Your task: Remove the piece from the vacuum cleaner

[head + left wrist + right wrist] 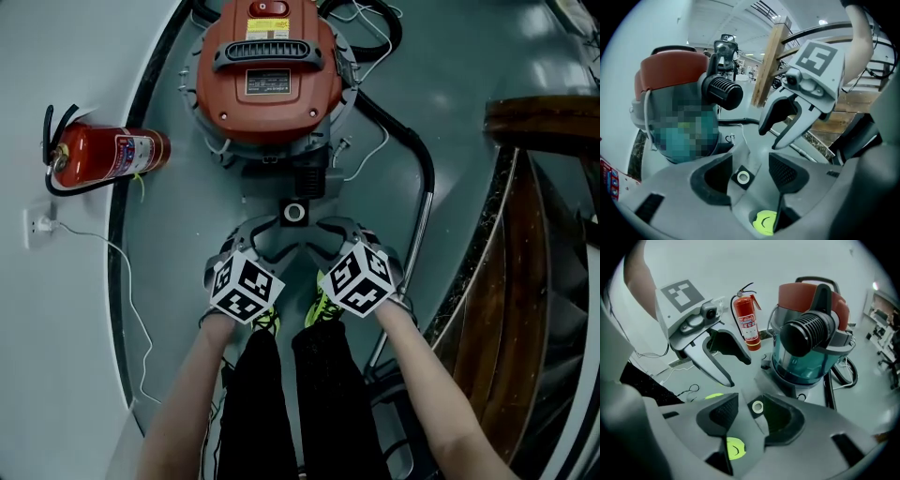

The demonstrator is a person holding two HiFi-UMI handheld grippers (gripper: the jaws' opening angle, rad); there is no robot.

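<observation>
A smooth grey-blue floor (178, 216) curves along a white wall (56, 309), edged by a dark band. A wall socket (37, 225) feeds a thin white cable (131, 309) that trails over the floor. A red fire extinguisher (103, 155) stands upright at the wall's foot. To the right rises a wooden staircase (525, 281).

The vacuum cleaner (267, 75), orange-topped over a teal drum, stands on the floor, and its black hose (412, 150) loops off to the right. Just in front of its ribbed port sits the piece (294, 212), a small black square with a white ring.

The left gripper (749, 171) and the right gripper (751, 413) meet around the piece. Both pairs of jaws are released, with the piece between them.
</observation>
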